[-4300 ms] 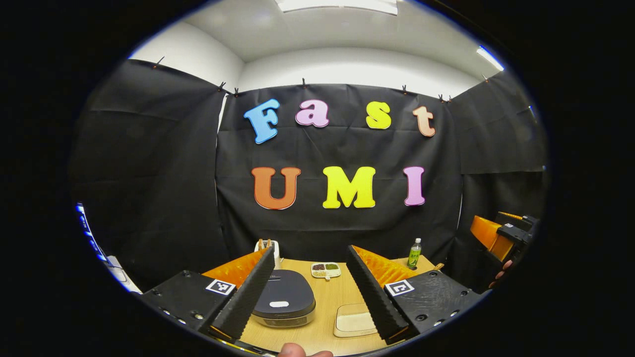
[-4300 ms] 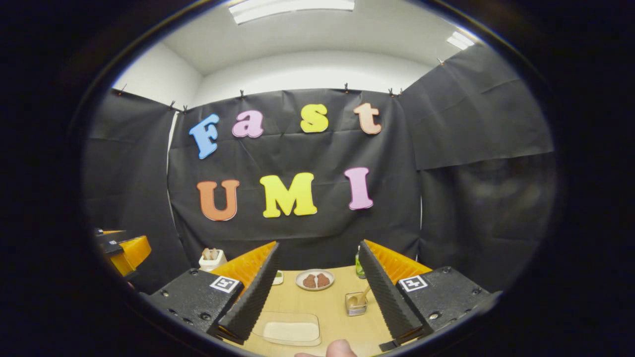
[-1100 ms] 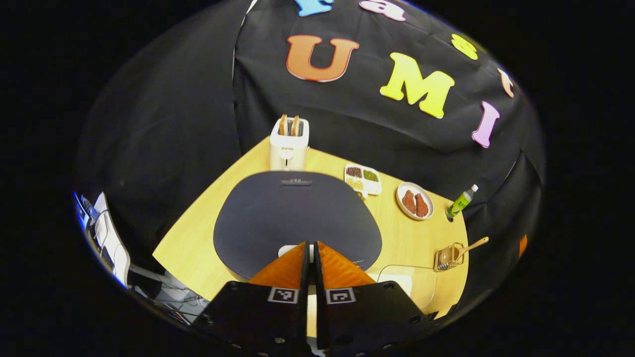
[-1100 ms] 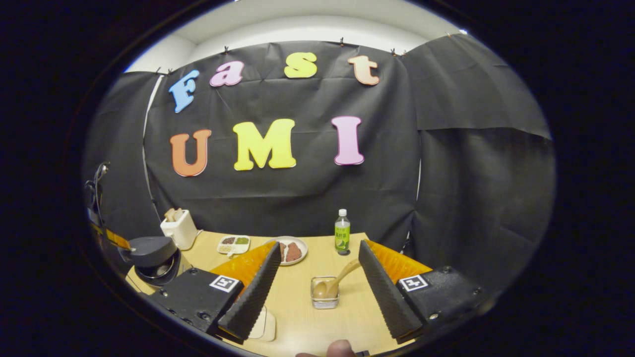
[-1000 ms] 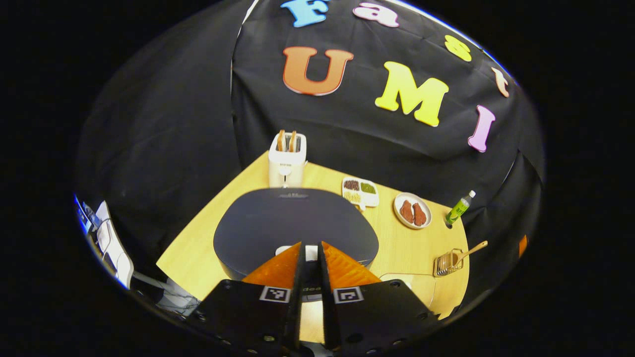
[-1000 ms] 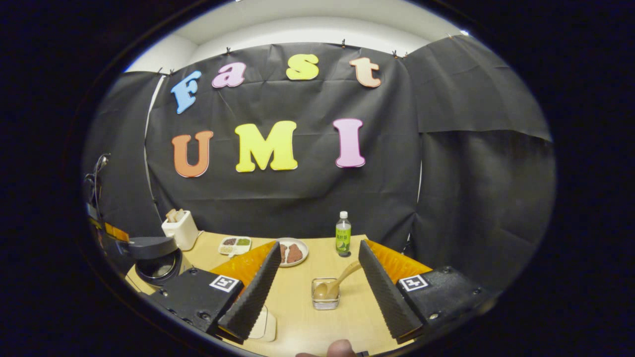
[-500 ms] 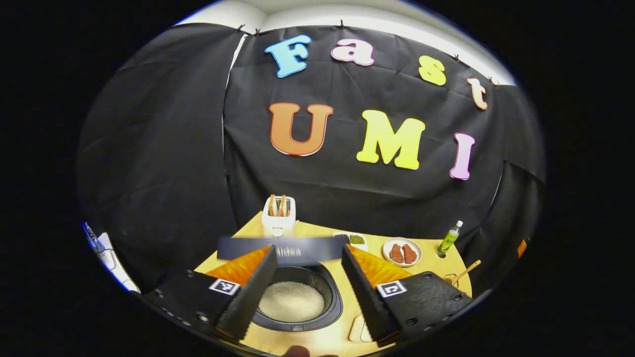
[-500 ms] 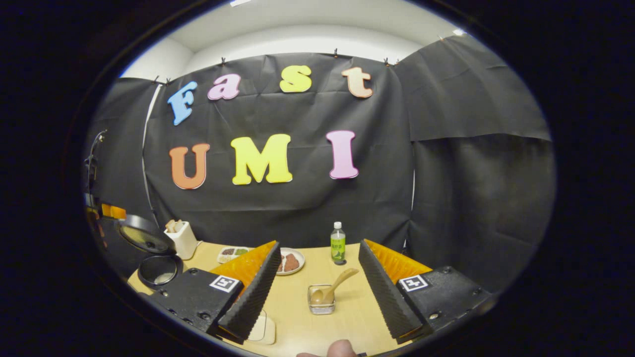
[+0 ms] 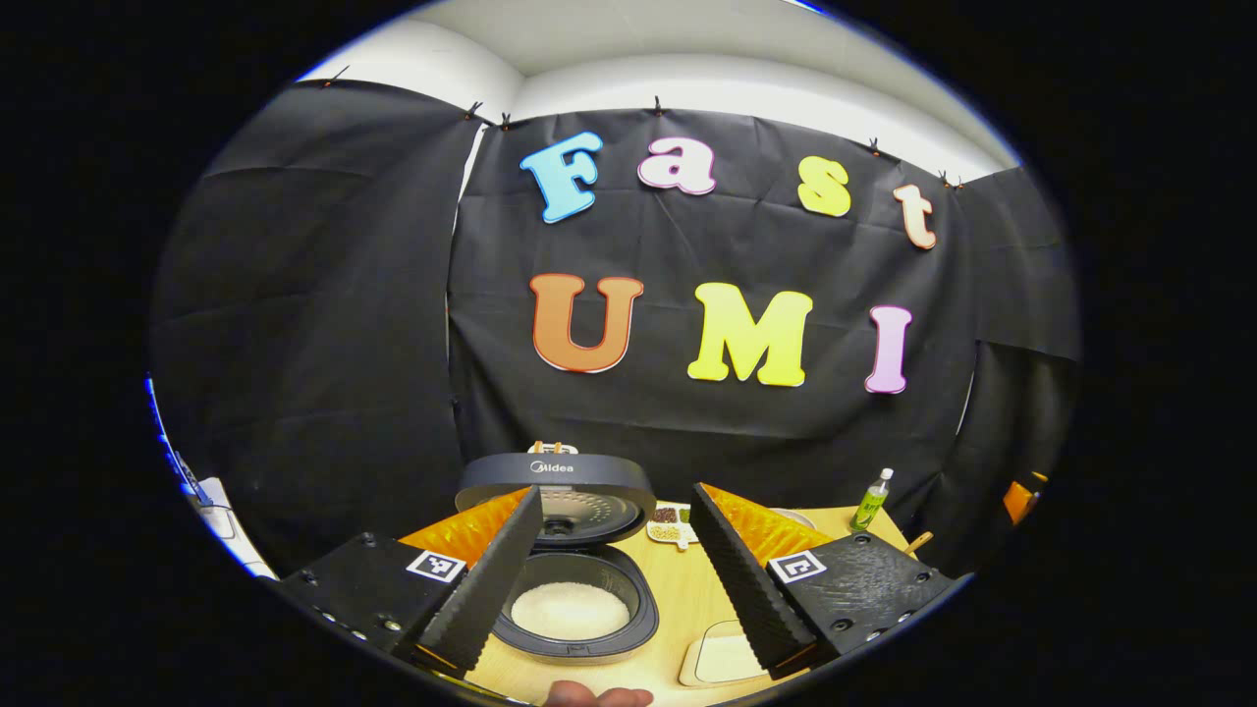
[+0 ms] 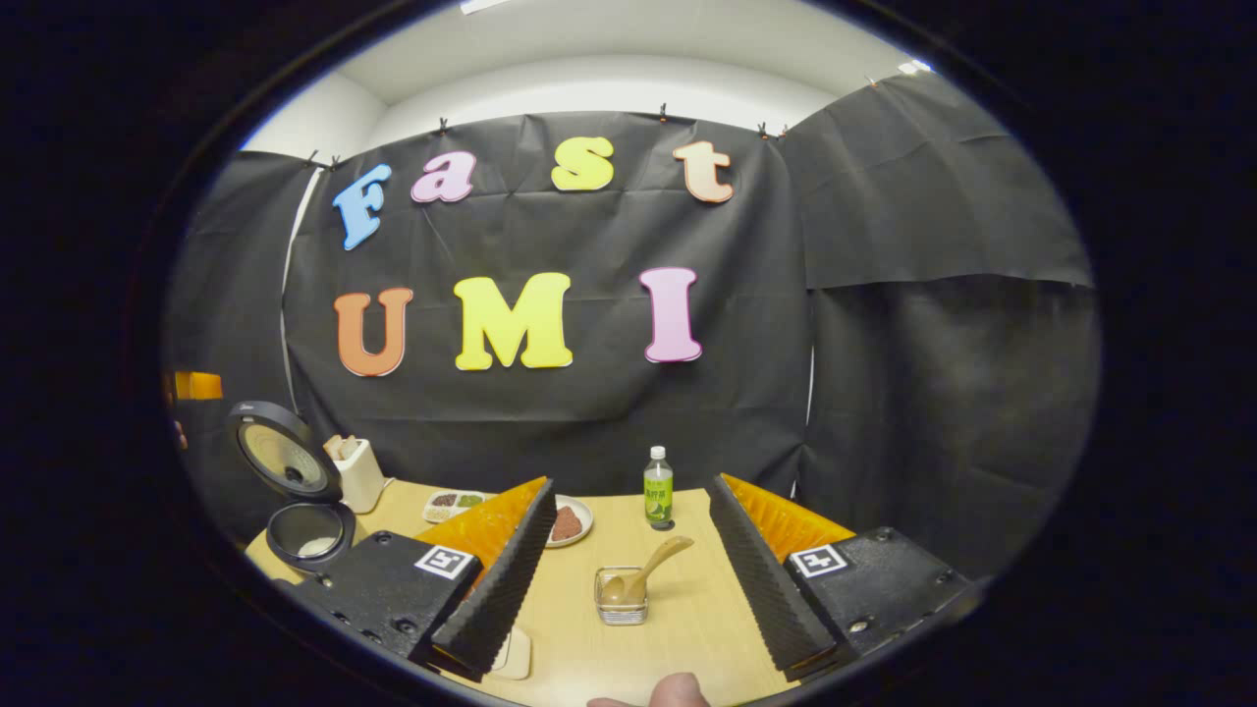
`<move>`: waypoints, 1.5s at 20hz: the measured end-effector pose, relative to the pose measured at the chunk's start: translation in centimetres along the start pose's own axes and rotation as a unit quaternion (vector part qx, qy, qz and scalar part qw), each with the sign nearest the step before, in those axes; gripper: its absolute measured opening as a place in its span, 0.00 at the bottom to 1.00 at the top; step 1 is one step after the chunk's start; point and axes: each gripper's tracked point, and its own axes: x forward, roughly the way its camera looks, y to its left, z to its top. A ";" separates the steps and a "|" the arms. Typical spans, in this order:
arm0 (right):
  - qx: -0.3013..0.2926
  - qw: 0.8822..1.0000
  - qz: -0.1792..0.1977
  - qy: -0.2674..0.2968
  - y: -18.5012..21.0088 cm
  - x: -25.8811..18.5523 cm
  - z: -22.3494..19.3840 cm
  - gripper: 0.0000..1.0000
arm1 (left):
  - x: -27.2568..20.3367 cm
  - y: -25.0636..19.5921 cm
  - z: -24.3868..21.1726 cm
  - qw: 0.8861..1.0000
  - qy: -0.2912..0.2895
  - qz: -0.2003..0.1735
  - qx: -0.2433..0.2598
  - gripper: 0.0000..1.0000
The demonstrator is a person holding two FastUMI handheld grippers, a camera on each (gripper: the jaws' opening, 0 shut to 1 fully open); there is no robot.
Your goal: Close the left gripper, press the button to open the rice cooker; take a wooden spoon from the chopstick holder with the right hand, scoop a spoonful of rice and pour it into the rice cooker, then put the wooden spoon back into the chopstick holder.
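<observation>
Now that the lid has sprung up, the rice cooker [image 9: 574, 599] stands open at the worktop's left edge, and the left gripper [image 9: 614, 574] has spread wide, empty. Right gripper [image 10: 628, 570], wide and empty too, faces the wooden spoon [image 10: 643, 574] in its chopstick holder [image 10: 619, 601].

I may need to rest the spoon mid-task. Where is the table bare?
Bare wood lies around the chopstick holder, toward the green bottle and the near edge. It is crowded along the back: rice cooker, toaster, divided dish, plate.
</observation>
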 end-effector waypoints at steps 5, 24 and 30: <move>-0.024 1.000 0.002 0.018 -1.6 2.4 -3.8 1.00 | -2.8 -0.3 0.8 1.000 -0.015 0.006 -0.004 0.95; 0.081 0.970 0.049 0.223 -2.9 21.1 -24.8 0.98 | -1.9 -0.4 -0.7 0.995 0.007 0.095 0.021 0.95; 0.108 0.962 0.051 0.244 -2.5 23.6 -26.0 0.60 | -1.8 0.6 -2.6 0.992 0.042 0.120 0.020 0.95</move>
